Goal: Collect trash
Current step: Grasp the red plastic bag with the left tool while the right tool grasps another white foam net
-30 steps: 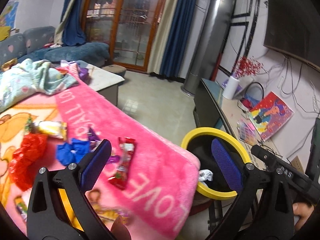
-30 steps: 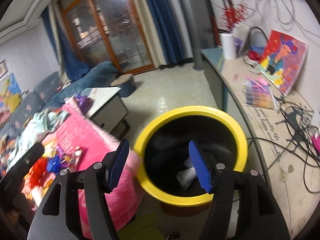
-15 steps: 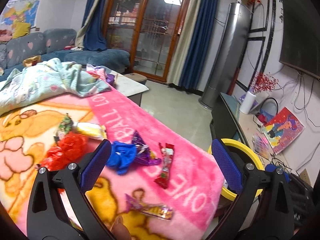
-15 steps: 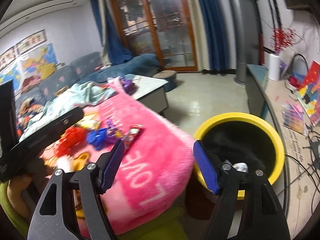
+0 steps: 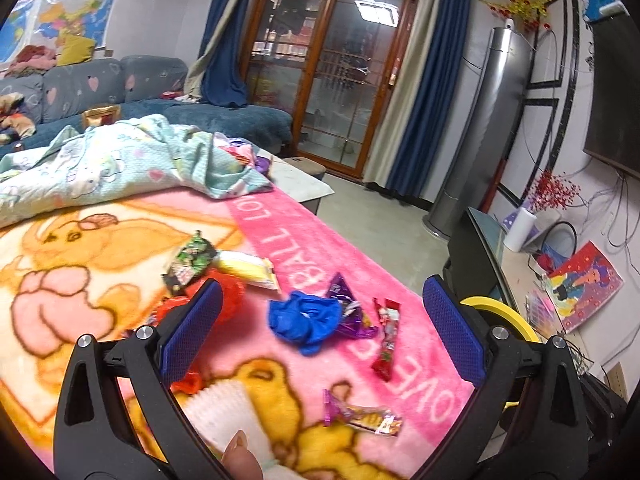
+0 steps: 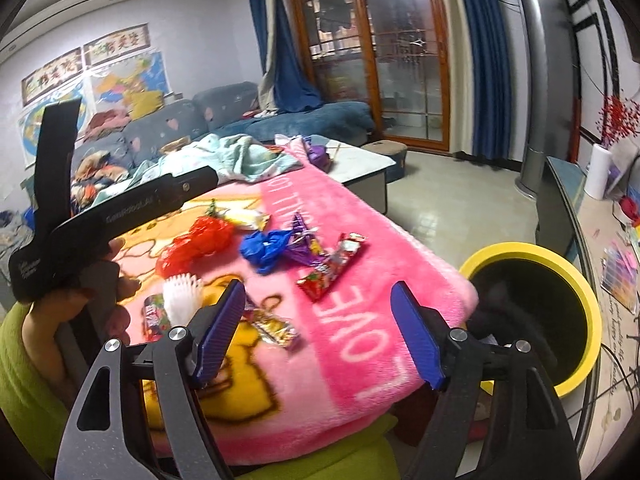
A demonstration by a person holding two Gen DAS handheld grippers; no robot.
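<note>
Trash lies scattered on a pink and yellow blanket: a crumpled blue wrapper, a purple wrapper, a red candy wrapper, a gold wrapper, red crumpled plastic, a yellow packet and a white paper cup liner. My left gripper hangs open over the blue wrapper, holding nothing. My right gripper hovers above the blanket's near edge; its jaws are opening with nothing between them. The yellow-rimmed black bin stands on the floor to the right of the blanket.
A crumpled pale green quilt lies at the blanket's far end, with a white low table behind it. A sofa lines the far wall. A TV stand with cables, papers and a paper roll runs along the right.
Both views have swung left from the bin onto the blanket and its trash. The bin has slid to the right edge. The right gripper's jaws have spread wider.
</note>
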